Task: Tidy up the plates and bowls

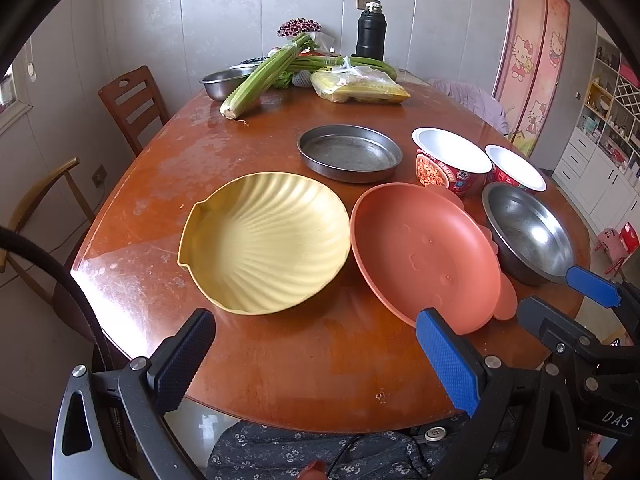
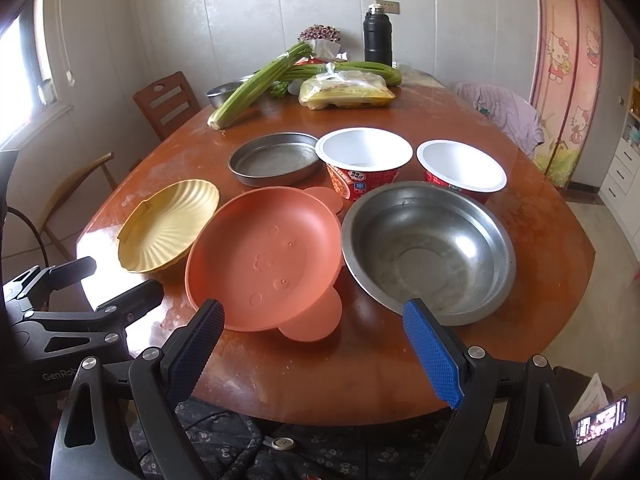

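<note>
On the round wooden table [image 1: 280,360] lie a yellow shell-shaped plate [image 1: 266,242] [image 2: 170,226], an orange bear-face plate [image 1: 426,254] [image 2: 266,260], a steel bowl [image 1: 528,232] [image 2: 428,250], a flat steel pan [image 1: 349,153] [image 2: 274,158] and two red paper bowls [image 1: 452,160] [image 1: 516,170] [image 2: 364,160] [image 2: 460,170]. My left gripper [image 1: 316,360] is open and empty above the near table edge, before the yellow and orange plates. My right gripper [image 2: 316,354] is open and empty, before the orange plate and steel bowl.
At the table's far end lie celery [image 1: 262,76], a bagged food packet [image 1: 358,86], another steel bowl [image 1: 224,82] and a black thermos [image 1: 371,32]. Wooden chairs [image 1: 134,102] stand at the left. A cloth-draped chair [image 2: 508,110] is at the right.
</note>
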Demonstrator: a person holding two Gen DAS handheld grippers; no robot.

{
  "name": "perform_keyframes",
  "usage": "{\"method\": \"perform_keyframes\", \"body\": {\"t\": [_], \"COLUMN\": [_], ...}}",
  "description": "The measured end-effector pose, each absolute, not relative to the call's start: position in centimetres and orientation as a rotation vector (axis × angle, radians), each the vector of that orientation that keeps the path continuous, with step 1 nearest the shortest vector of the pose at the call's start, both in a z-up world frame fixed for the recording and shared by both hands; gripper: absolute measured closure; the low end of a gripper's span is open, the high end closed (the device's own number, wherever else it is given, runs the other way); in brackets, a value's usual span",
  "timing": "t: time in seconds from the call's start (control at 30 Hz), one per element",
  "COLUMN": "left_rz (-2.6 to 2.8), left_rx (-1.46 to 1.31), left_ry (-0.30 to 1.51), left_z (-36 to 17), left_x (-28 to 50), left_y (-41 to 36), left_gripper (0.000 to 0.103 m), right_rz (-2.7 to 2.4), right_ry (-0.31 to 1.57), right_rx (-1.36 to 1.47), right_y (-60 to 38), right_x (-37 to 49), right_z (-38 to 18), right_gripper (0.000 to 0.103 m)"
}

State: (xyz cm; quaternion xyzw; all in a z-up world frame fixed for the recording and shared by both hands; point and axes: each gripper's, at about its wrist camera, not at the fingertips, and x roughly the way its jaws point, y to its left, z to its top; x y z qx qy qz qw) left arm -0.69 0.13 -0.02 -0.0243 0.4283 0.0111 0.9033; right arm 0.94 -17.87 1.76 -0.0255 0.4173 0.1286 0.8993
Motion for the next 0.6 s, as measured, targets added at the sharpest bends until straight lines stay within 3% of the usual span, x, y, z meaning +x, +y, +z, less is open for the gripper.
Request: {"method": "perform_keyframes", "body": {"t": [0.6], "left_rz": [0.015], "left_rx": [-0.04], "left_ry": [0.878], "left_z": [0.34], "left_x": [-0.92], "left_y": [-0.27], "left_gripper": [0.002], "right_rz": [0.269], "right_ry": [0.852], "right_rx": [-0.065], "right_y": [-17.87], "right_x": [0.58], "right_z": [2.13], "right_gripper": [0.011]}}
